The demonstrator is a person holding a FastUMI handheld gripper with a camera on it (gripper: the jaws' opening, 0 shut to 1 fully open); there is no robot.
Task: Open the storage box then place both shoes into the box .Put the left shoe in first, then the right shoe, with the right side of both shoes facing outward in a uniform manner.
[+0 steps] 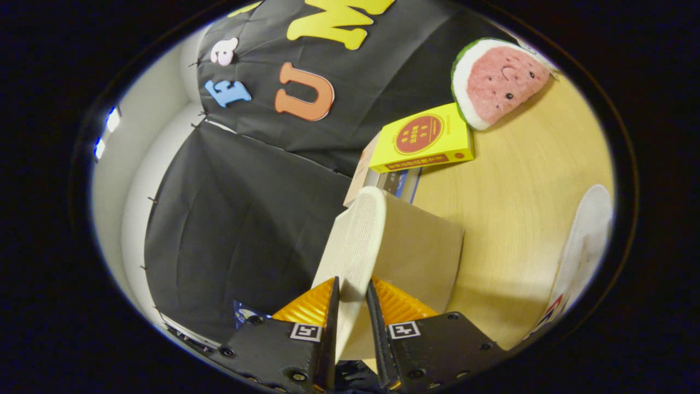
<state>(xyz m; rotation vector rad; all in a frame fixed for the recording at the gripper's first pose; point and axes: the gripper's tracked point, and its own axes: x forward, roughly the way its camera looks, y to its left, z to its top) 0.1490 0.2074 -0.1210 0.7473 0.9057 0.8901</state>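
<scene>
Wooden table is the biggest thing here, tilted in the gripper view, w/ the black cloth wall behind it. On the table, largest down: a brown cardboard box just ahead of the fingers, prob. the storage box or its lid, can't tell which, or whether it's open. Beyond it a yellow box sits on top of a small stack of boxes, and a watermelon plush lies just beside that, near the wall. Off to the right side a second shoe lies on the table, well apart from the fingers; can't say which foot. The gripper has its fingers narrowed onto a pale shoe, both pressing its sides. That shoe is lifted, sole-side toward the camera w/ fine mesh-like texture; long axis runs fwd away from the fingers, far end rising past the cardboard box's top edge. Toe vs heel at the far end: can't tell. Progress, my read: first shoe picked and in carry, not yet in the box; second shoe is untouched, so both placements + facing check are left.
</scene>
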